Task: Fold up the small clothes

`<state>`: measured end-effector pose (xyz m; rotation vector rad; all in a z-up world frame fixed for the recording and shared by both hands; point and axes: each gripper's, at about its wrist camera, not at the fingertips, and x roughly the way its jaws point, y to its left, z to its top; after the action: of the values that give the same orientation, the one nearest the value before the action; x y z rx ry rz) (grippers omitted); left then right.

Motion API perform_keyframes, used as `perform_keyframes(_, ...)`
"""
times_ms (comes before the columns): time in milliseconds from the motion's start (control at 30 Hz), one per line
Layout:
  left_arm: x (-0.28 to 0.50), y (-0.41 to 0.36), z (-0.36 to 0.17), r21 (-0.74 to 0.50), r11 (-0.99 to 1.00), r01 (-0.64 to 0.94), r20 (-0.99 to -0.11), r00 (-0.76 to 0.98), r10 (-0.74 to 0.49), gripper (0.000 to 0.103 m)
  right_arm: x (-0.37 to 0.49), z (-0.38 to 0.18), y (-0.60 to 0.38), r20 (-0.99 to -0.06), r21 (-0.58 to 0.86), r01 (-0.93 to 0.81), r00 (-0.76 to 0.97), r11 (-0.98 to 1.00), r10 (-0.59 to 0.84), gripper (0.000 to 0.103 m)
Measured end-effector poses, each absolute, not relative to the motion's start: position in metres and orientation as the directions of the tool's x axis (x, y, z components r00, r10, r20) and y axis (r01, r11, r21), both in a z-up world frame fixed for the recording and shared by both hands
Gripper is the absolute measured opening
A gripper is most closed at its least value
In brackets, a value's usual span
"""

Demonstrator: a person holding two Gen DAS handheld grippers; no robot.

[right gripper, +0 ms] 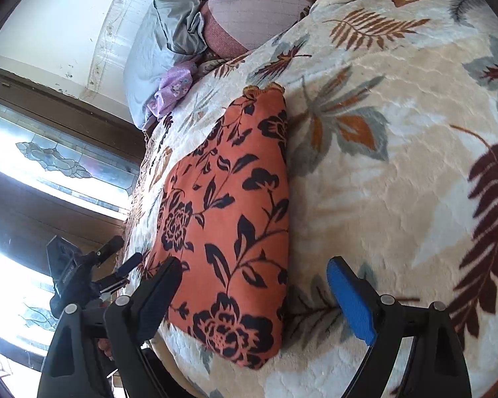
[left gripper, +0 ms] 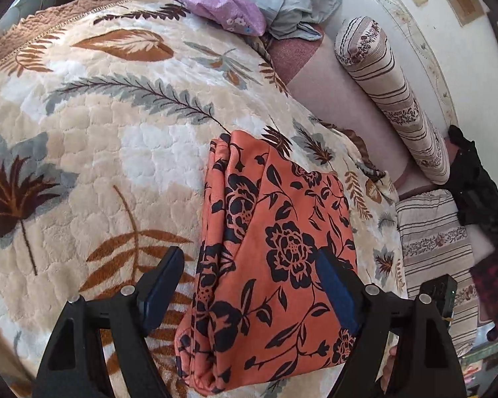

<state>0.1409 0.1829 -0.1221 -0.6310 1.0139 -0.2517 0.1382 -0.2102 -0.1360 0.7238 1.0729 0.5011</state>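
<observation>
A folded orange garment with black flowers (left gripper: 269,258) lies on a cream leaf-patterned blanket (left gripper: 109,139). My left gripper (left gripper: 249,282) is open just above its near end, one pad beside the cloth and one over it, holding nothing. In the right wrist view the same garment (right gripper: 229,219) lies flat on the blanket (right gripper: 398,179). My right gripper (right gripper: 255,292) is open over its near corner and holds nothing. The left gripper (right gripper: 93,272) shows at the left of that view, near the bed's edge.
A lilac flowered cloth (left gripper: 215,6) and a grey garment (left gripper: 292,3) lie at the far side of the bed. Striped bolsters (left gripper: 391,99) and a black cloth (left gripper: 478,185) lie to the right. A window (right gripper: 33,172) is beyond the bed's edge.
</observation>
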Motion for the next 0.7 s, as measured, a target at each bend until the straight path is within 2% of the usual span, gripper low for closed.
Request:
perform_keyframes(100,0.153,0.176,-0.141,-0.599,0.796,-0.092,-0.732,0.465,-0.497,0.082,0.168,-0.15,-0.195,-0.612,0.752,-0.009,0.361,0.659,0.704,0.091)
perform_keyframes(167,0.16,0.163,-0.164,-0.571,0.814,-0.106,-0.785,0.36,-0.503,0.081,0.183,-0.168,-0.177,-0.659,0.726,0.006,0.293,0.688,0.693,0.091)
perform_keyframes(233,0.158,0.148,-0.169,-0.506,0.861,-0.041,-0.811,0.363,-0.459,0.08,0.186,-0.166,-0.158,-0.691,0.674,-0.074,0.288,0.735,0.663,0.092)
perform_keyframes(267,0.157,0.141,-0.167,-0.468,0.884,-0.013,-0.825,0.364,-0.432,0.071,0.184,-0.16,-0.146,-0.695,0.654,-0.141,0.277,0.744,0.663,0.089)
perform_keyframes(300,0.157,0.135,-0.165,-0.46,0.888,0.006,-0.828,0.358,-0.431,0.06,0.182,-0.156,-0.135,-0.714,0.628,-0.182,0.251,0.756,0.654,0.07)
perform_keyframes(333,0.158,0.131,-0.165,-0.477,0.879,0.011,-0.824,0.344,-0.451,0.048,0.179,-0.151,-0.128,-0.74,0.585,-0.208,0.259,0.784,0.621,0.065)
perform_keyframes(400,0.158,0.127,-0.16,-0.46,0.888,0.011,-0.829,0.352,-0.434,0.039,0.177,-0.144,-0.125,-0.753,0.552,-0.23,0.277,0.802,0.597,0.051)
perform_keyframes(467,0.155,0.122,-0.147,-0.453,0.892,0.016,-0.822,0.38,-0.424,0.031,0.175,-0.133,-0.131,-0.743,0.548,-0.234,0.305,0.803,0.596,0.041)
perform_keyframes(700,0.149,0.076,-0.069,-0.455,0.877,0.152,-0.723,0.513,-0.464,0.029,0.158,-0.052,-0.173,-0.684,0.454,-0.318,0.474,0.832,0.554,0.039)
